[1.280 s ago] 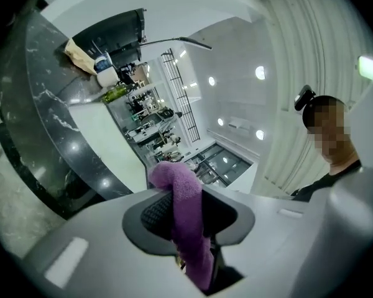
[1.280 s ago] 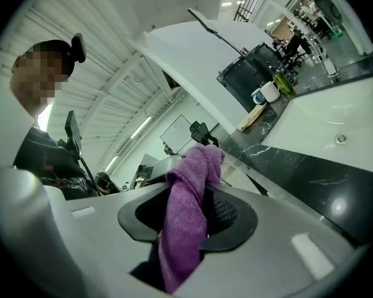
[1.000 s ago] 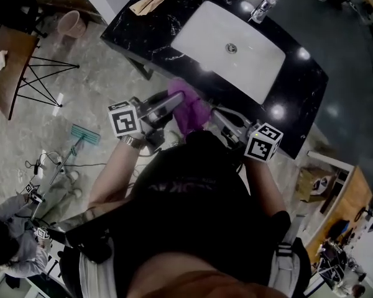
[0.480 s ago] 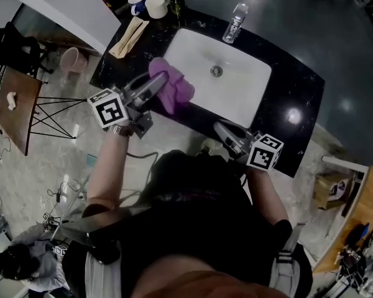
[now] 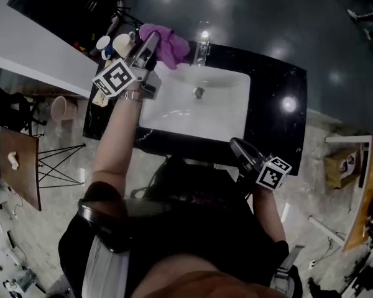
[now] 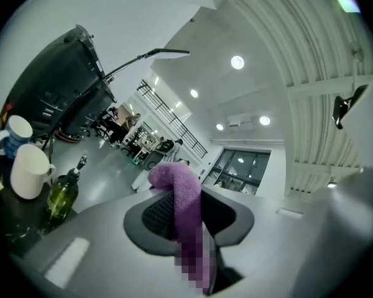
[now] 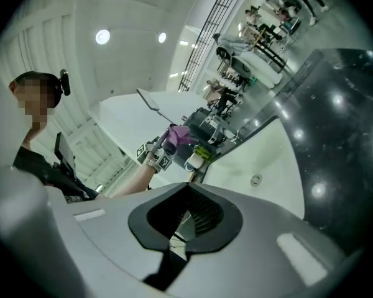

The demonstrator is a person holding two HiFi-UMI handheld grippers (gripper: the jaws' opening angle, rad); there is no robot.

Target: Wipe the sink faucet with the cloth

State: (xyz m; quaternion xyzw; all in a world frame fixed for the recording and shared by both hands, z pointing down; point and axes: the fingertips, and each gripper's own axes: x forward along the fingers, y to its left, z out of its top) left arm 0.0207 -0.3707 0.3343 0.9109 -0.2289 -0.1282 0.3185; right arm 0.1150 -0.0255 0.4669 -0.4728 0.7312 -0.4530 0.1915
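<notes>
Purple terry cloth (image 6: 185, 188) is pinched in our left gripper (image 6: 186, 211), one fold draped over the top and the rest hanging between the jaws. In the head view it hangs at the back of the white rectangular sink basin (image 5: 219, 113), just beside the chrome faucet (image 5: 202, 47); we cannot tell whether it touches yet. Our right gripper (image 7: 185, 219) is pressed together on nothing at the front edge of the black marble counter (image 5: 280, 79), well apart from the faucet.

We judge that the wiping has not begun. The grip catches only a narrow fold, so dragging it round the faucet could pull the cloth free into the basin. The white mug (image 6: 28, 169), blue mug (image 6: 13, 132) and green glass bottle (image 6: 62, 194) stand near our left gripper, and a wide sweep could topple them.
</notes>
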